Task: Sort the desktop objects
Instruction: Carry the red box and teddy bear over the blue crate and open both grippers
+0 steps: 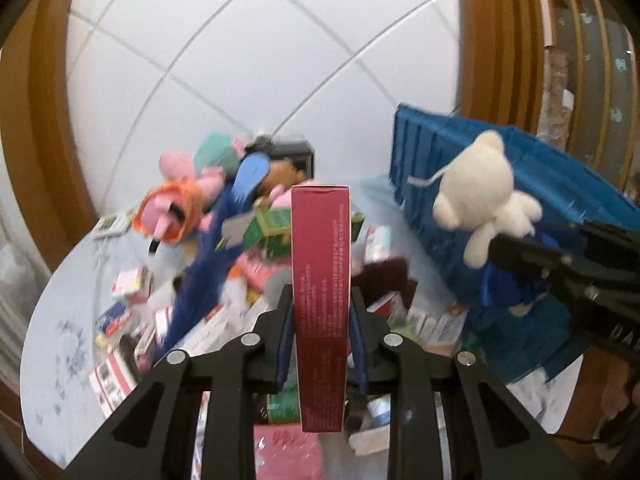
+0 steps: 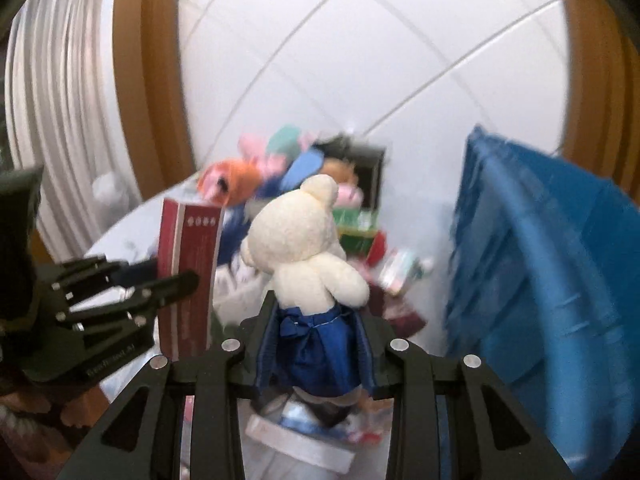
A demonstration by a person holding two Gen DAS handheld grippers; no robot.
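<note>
My left gripper (image 1: 320, 300) is shut on a tall dark red box (image 1: 320, 280) and holds it upright above the cluttered table. It also shows in the right wrist view (image 2: 188, 276), at the left. My right gripper (image 2: 316, 312) is shut on a white plush bear in a blue dress (image 2: 304, 248), held up beside the blue crate (image 2: 552, 260). The bear also shows in the left wrist view (image 1: 484, 192), at the right, in front of the crate (image 1: 440, 160).
A round table with a pale floral cloth (image 1: 64, 320) carries a heap of plush toys (image 1: 188, 208) and several small boxes (image 1: 272, 228). A black box (image 2: 372, 172) stands at the back. A white tiled wall and wooden frames lie behind.
</note>
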